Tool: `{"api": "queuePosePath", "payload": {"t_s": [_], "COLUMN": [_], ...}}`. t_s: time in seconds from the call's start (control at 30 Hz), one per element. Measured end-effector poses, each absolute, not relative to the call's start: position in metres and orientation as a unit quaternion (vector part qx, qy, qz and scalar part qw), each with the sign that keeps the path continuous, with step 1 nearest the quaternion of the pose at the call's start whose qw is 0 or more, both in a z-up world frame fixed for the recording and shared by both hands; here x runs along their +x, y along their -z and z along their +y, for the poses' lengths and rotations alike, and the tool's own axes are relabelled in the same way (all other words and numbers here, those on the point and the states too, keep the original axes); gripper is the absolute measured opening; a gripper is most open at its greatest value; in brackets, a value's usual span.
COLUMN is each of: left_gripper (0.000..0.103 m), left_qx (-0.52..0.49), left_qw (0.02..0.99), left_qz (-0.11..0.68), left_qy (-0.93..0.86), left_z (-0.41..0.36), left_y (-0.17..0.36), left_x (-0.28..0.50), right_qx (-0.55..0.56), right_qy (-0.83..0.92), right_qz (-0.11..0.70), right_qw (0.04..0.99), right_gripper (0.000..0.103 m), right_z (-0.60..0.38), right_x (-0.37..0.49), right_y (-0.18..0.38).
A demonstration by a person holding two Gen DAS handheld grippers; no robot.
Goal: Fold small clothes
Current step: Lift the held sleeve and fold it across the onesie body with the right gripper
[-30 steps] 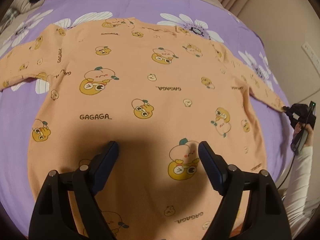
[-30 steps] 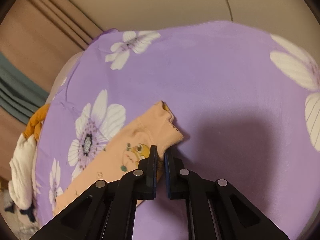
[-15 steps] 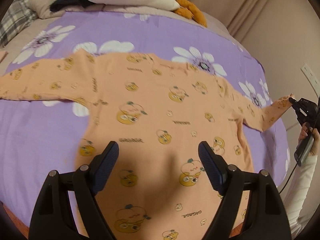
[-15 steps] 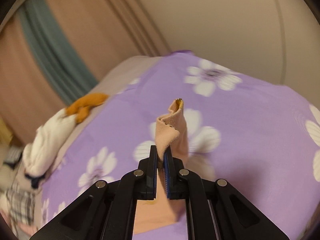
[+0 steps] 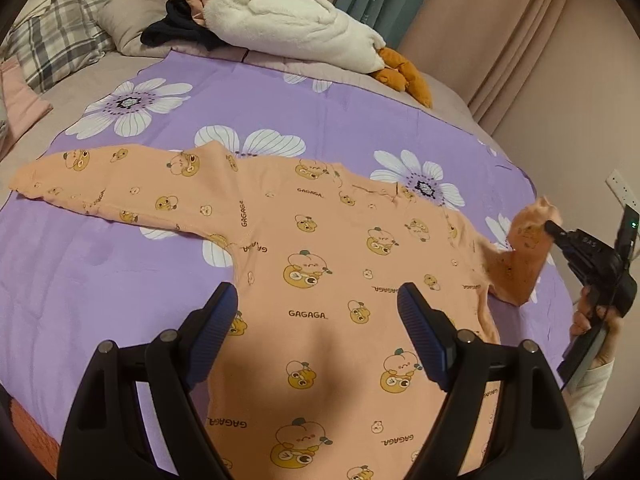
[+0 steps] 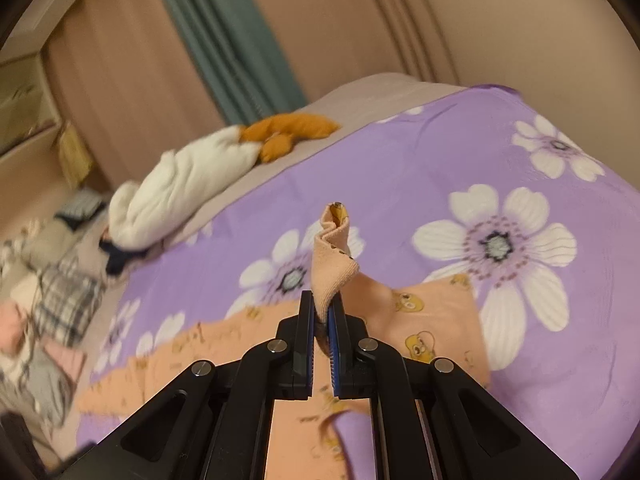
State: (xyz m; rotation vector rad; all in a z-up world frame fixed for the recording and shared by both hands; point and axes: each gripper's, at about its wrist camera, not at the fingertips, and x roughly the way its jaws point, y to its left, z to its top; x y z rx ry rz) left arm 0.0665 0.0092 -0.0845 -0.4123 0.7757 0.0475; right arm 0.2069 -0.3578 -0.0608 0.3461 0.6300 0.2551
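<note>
**Sleeve lifted for first fold; grip is shallow**

The peach shirt [image 5: 320,280] lies flat, centre frame, on the purple floral sheet [image 5: 100,272]. The right gripper [image 6: 320,316] is clamped on the sleeve cuff [image 6: 334,248], raised at the right edge of the left view. The left gripper [image 5: 316,320] hangs wide apart above the hem, holding nothing.

Risks, as judged: only the cuff edge is pinched, so it could slip free; pulling may drag the unpinned body askew.

The plush goose [image 5: 296,28] and plaid pillow [image 5: 52,40] sit top of frame, well apart; nothing obstructs.
</note>
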Motion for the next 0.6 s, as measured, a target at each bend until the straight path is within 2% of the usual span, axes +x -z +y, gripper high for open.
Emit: {"api": "queuePosePath", "payload": {"t_s": [0.6], "left_gripper": [0.083], "left_qx": [-0.204], "left_qw": [0.906], "left_qz": [0.369], "left_qy": [-0.040], "left_z": [0.013], "left_y": [0.081], "left_x": [0.069], "right_qx": [0.129], "right_qy": [-0.206], "right_qz": [0.369], "right_qw": [0.897], "right_gripper": [0.008], "right_z": [-0.275], "right_x": [0.217], "right_y": [0.090]}}
